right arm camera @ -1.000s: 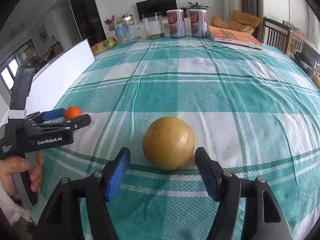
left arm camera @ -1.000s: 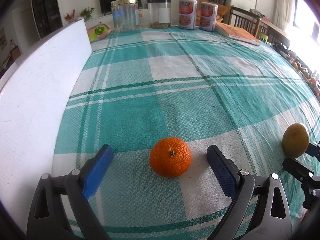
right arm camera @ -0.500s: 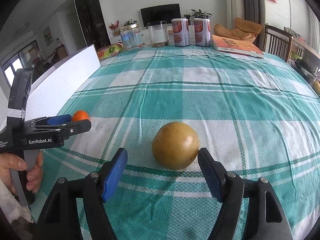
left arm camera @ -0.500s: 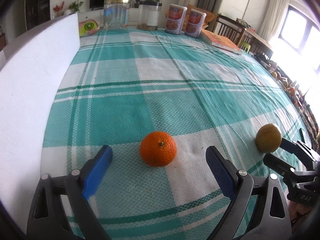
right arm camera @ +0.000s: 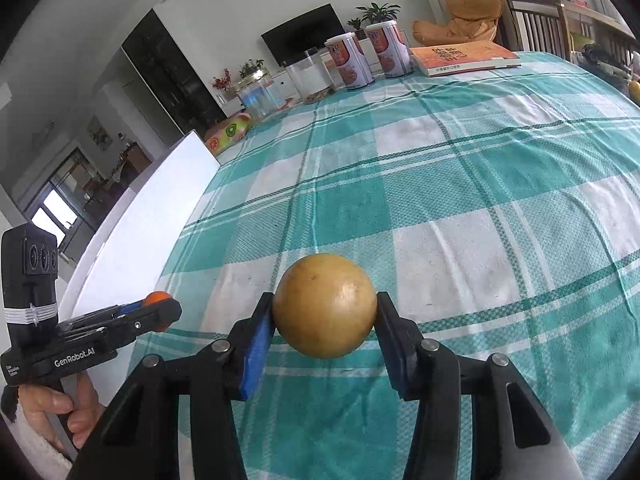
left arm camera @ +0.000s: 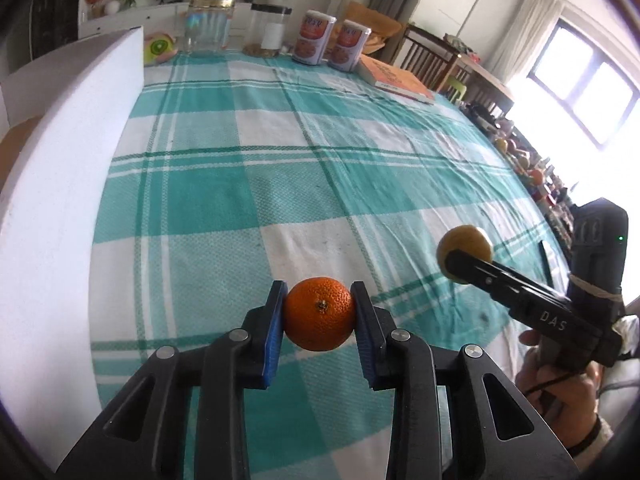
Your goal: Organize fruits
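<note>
Our left claw (left arm camera: 319, 320) squeezes the small round orange fruit (left arm camera: 319, 319) and our right claw (right arm camera: 325, 318) squeezes the big round yellow-brown fruit (right arm camera: 325, 316), both above the green-and-white checked tablecloth (left arm camera: 280, 168).

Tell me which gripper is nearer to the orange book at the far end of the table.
Right. The right gripper sits on the side of the orange book; the left gripper is over by the white board.

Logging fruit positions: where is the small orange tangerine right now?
The small orange tangerine sits low-centre in the left wrist view, clamped by the left gripper above the teal checked tablecloth, beside the white foam board.
</note>
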Demonstrator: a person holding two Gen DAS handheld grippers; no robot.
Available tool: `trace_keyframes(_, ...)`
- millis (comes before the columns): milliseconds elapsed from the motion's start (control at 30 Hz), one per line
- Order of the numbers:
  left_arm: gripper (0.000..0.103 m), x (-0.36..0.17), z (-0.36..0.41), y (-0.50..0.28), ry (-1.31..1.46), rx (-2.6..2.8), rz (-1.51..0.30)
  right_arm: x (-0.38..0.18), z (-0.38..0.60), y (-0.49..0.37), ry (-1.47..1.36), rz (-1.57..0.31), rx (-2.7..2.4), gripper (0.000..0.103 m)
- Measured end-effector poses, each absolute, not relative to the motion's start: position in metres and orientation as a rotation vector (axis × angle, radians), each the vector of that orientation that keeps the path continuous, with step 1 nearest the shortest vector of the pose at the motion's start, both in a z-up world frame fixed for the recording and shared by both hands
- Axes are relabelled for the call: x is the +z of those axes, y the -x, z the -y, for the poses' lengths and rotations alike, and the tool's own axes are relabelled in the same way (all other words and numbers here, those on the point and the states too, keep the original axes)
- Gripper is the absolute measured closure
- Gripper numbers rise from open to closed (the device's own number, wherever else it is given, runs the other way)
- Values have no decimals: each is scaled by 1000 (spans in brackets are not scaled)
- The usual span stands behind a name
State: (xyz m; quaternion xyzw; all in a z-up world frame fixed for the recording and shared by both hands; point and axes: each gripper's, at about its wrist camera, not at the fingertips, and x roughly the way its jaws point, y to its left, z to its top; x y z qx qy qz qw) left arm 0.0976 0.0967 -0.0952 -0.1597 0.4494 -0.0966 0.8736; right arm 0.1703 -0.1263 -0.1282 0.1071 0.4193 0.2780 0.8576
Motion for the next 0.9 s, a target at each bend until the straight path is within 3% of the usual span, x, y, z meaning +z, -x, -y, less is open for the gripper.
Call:
trace_keyframes(267, 70, 4, -218, -16, 425, -36, -762, -49, -34, -113, -64, -876, 986, 54)
trace_keyframes(433, 70, -41, -312, -37, 373, 275, -918, -34, -154, -82, 254, -877, 1124, 54)
trace_keyframes(633, 68, -100, -355, -58, 422, 361, -1120, -74, -251, -68, 751, -951, 1048, 54)
trace_keyframes(700, 56, -99, -357, -58, 425, 349, -1127, -84, -262, -70, 822, -996, 1040, 54)
trace_keyframes(767, 23, -93, -353, -55, 376, 378, -1099, -81, -264, -71, 836, -999, 1024, 52)
trace_keyframes(833, 20, -83, -353, -46, 364, 392, -1053, -69, -256, -77, 778, -995, 1030, 42)
trace_keyframes(900, 20, -71, -353, -34, 355, 420, -1009, -52, -243, -82, 691, -979, 1021, 15)
